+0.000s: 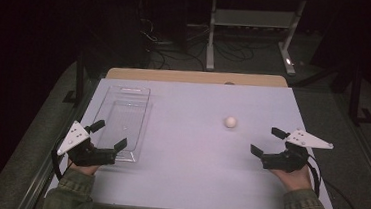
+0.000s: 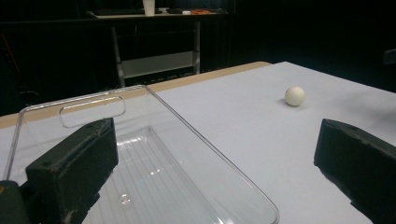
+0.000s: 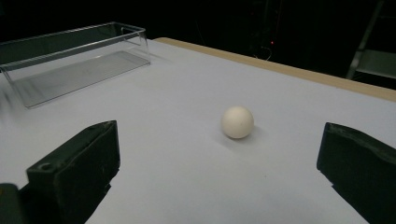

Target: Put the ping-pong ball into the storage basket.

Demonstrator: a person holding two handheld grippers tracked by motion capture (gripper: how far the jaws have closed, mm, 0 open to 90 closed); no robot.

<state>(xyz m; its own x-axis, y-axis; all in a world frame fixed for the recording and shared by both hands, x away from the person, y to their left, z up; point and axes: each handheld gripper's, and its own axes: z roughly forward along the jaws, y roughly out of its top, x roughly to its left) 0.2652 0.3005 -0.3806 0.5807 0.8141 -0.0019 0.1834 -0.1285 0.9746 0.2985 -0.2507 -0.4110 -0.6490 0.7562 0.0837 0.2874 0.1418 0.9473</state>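
A small white ball (image 1: pixel 230 121) rests on the pale table (image 1: pixel 189 155), right of centre. It also lies ahead of the right gripper's jaws as the ball (image 3: pixel 237 122), and far off to the right as the ball (image 2: pixel 295 95). A clear plastic tray (image 1: pixel 122 122) stands empty on the left side of the table. My left gripper (image 1: pixel 109 133) hovers open over the tray's near end, with the tray (image 2: pixel 154 172) between and under its jaws. My right gripper (image 1: pixel 267 141) stands open a short way behind and right of the ball, holding nothing.
A wooden strip (image 1: pixel 195 77) edges the table's far side. Beyond it, on the dark floor, stand a white metal frame (image 1: pixel 253 19) and loose cables (image 1: pixel 177 53). The person's sleeves (image 1: pixel 73 193) come in at the bottom corners.
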